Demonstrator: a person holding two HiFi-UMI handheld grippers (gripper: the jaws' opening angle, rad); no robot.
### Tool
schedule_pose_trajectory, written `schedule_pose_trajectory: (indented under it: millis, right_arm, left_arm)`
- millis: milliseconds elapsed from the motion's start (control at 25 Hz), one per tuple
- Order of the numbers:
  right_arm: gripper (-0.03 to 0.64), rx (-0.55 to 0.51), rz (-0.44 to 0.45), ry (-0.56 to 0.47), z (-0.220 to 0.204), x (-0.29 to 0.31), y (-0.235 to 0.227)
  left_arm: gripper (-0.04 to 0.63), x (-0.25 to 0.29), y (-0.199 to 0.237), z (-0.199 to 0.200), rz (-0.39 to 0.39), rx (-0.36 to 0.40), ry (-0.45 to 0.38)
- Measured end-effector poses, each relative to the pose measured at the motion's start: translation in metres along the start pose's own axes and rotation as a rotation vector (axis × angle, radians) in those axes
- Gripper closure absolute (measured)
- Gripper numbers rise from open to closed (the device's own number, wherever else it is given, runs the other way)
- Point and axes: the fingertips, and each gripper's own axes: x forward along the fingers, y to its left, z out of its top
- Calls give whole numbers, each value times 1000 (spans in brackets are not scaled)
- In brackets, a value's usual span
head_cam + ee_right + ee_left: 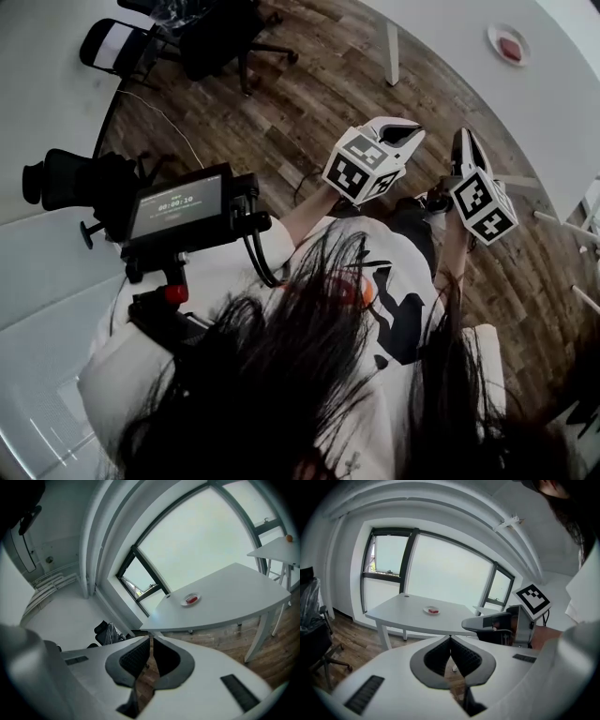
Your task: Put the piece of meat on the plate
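A small white plate (pixel 507 44) with a red piece of meat (pixel 509 48) on it stands on a white table (pixel 553 112), far from both grippers. My left gripper (pixel 411 130) and right gripper (pixel 462 136) are held side by side over the wood floor, well short of the table. In the left gripper view, the left gripper (pixel 450 637) is shut and empty, and the plate (pixel 432 611) and meat (pixel 434 611) lie far ahead. The right gripper (pixel 151 637) is also shut on nothing in its own view. There the plate (pixel 191 599) carries the meat (pixel 191 600).
Black office chairs (pixel 225 37) stand on the wood floor (pixel 309 112) at the far left. A black camera rig with a screen (pixel 178 211) sits close to the person's body. A second white table (pixel 279 550) with a small orange thing (pixel 289 538) is at the right.
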Motion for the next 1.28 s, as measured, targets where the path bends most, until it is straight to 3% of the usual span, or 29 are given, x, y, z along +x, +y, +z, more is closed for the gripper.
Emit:
schedule_pose_trajectory:
  millis: [280, 760, 1000, 1280]
  right_arm:
    - [586, -34, -49, -40, -130, -24, 108]
    - [586, -73, -142, -101, -162, -124, 172]
    - [586, -111, -94, -116, -173, -160, 177]
    - [586, -136, -76, -107, -205, -251, 162]
  left_arm:
    - [591, -124, 58, -79, -61, 7, -70]
    - [589, -204, -8, -90, -239, 33, -105]
    - [591, -223, -38, -94, -198, 63, -154]
    - [591, -249, -110, -131, -161, -3, -177]
